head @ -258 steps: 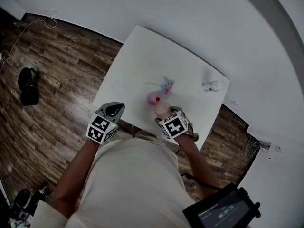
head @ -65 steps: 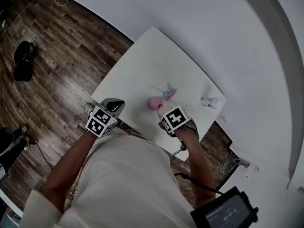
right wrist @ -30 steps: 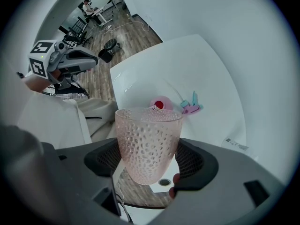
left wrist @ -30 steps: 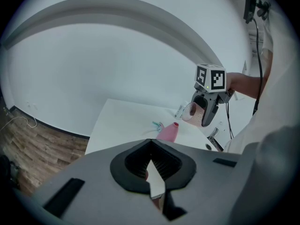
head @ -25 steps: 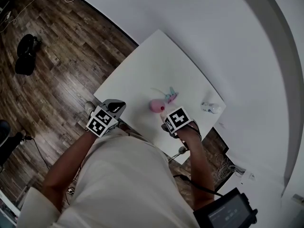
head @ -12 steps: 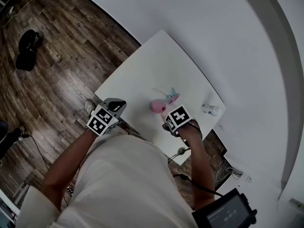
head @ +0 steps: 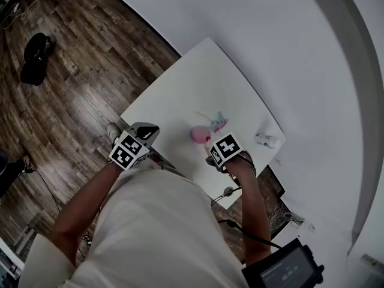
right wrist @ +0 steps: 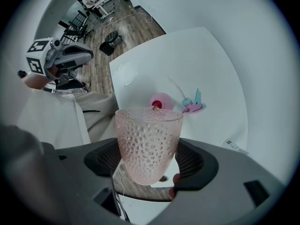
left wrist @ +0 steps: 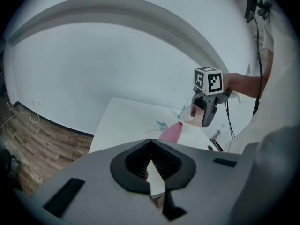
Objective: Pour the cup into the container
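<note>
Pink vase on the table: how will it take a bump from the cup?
The pink vase widens from a narrow neck to a broad base, so it probably resists tipping. Nothing steadies it, the shut left gripper being well clear, so a nudge may slide it on the smooth white table.

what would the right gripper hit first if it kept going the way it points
Probably the pink vase, just beyond the rim of the dimpled cup the right gripper holds; if depth misleads, the white table.

In my right gripper view the cup (right wrist: 148, 142) sits centre frame, the container (right wrist: 160, 102) on the table (right wrist: 201, 60) just above.
</note>
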`<control>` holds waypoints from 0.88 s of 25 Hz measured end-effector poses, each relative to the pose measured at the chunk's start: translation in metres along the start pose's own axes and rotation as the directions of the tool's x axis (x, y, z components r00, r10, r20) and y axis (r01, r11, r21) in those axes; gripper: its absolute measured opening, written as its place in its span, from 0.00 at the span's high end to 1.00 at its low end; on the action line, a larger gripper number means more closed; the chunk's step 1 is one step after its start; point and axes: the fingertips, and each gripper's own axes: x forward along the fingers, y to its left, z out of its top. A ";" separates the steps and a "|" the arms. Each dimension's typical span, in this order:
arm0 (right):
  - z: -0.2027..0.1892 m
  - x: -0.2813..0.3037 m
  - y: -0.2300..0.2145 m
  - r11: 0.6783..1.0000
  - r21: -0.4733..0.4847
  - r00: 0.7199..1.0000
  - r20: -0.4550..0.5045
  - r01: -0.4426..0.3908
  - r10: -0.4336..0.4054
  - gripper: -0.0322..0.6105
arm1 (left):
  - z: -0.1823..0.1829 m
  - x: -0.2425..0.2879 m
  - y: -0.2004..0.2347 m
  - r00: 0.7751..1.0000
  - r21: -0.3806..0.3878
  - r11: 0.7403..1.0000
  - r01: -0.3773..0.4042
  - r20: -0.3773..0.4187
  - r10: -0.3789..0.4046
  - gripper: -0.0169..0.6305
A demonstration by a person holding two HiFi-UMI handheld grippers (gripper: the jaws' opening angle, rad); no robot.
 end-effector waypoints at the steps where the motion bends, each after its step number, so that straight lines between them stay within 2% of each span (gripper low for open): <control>1: 0.000 0.000 0.000 1.000 0.000 1.000 -0.002 -0.001 0.001 0.39 | 0.001 0.000 0.001 1.000 0.000 1.000 0.000 0.000 0.000 0.96; 22: -0.002 -0.005 -0.001 1.000 -0.015 0.999 -0.042 -0.021 0.020 0.39 | 0.006 0.006 0.001 1.000 0.002 1.000 0.010 0.005 -0.010 0.96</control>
